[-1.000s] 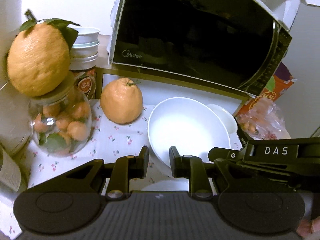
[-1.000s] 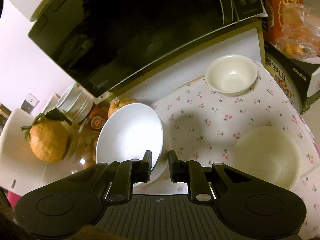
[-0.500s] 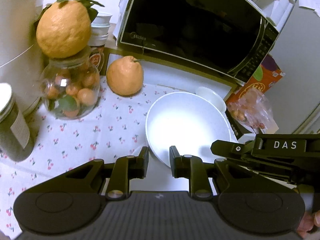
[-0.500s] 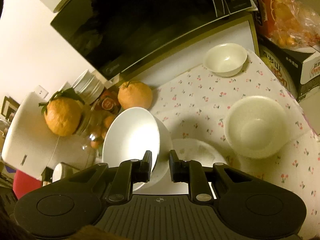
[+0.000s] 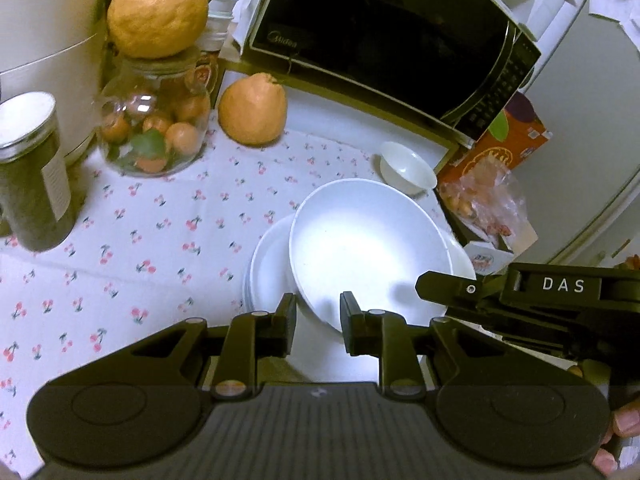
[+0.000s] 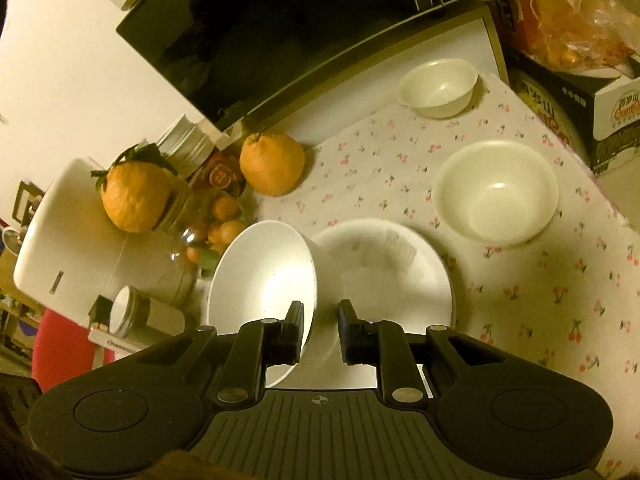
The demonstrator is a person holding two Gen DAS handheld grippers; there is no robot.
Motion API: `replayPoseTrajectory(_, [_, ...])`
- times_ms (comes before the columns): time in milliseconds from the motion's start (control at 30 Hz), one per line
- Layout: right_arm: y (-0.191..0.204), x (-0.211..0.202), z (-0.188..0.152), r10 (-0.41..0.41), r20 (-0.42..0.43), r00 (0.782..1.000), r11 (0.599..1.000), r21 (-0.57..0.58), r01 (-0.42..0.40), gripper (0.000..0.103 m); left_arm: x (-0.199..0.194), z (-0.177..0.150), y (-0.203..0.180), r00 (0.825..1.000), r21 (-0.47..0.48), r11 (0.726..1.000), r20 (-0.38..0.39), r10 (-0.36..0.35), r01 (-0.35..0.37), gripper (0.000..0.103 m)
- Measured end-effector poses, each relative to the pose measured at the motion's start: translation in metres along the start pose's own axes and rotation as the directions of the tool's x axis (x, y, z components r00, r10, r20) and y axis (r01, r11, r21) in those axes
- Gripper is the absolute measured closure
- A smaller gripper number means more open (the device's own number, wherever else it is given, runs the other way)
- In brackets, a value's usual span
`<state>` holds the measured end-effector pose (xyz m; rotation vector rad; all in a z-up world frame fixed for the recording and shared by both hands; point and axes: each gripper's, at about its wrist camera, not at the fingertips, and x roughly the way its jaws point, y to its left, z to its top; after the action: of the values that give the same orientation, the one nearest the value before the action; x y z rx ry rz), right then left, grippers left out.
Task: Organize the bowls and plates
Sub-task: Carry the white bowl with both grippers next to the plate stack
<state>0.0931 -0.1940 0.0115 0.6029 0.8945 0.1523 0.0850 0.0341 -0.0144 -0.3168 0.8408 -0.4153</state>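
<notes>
My left gripper and my right gripper are both shut on the rim of one large white bowl, also in the right wrist view. The bowl hangs tilted above a stack of white plates, whose edge shows in the left wrist view. A medium white bowl sits on the cloth to the right. A small white bowl stands near the microwave and shows in the left wrist view.
A black microwave stands at the back. A large orange fruit, a glass jar of small oranges topped by another fruit, and a dark tin stand left. A bag of snacks and boxes lie right.
Both grippers have lifted and pulled back with the large bowl. The plate stack and the medium bowl have come into view beneath it.
</notes>
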Motion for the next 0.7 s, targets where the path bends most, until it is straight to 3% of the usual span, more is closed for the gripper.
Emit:
replayPoseTrajectory(267, [0.013,0.004,-0.016,0.035,-0.057,0.998,0.999,-0.020,-0.036,0.085,-0.026,-0.008,0.017,1.000,0.029,1.000,0.003,0.005,-0.005,0.082])
replayPoseTrajectory(433, [0.031,0.019,-0.030,0.077,-0.130,0.988,0.996,-0.039,-0.083,0.085,-0.040,-0.018,0.042,0.999,0.027,0.999,-0.026,0.027,-0.027,0.081])
replayPoseTrajectory(700, [0.052,0.050,-0.049,0.069,-0.230,0.971,0.993,-0.074,-0.088,0.085,-0.042,-0.033,0.075,0.994,-0.016,0.999,-0.097,0.048,-0.050,0.081])
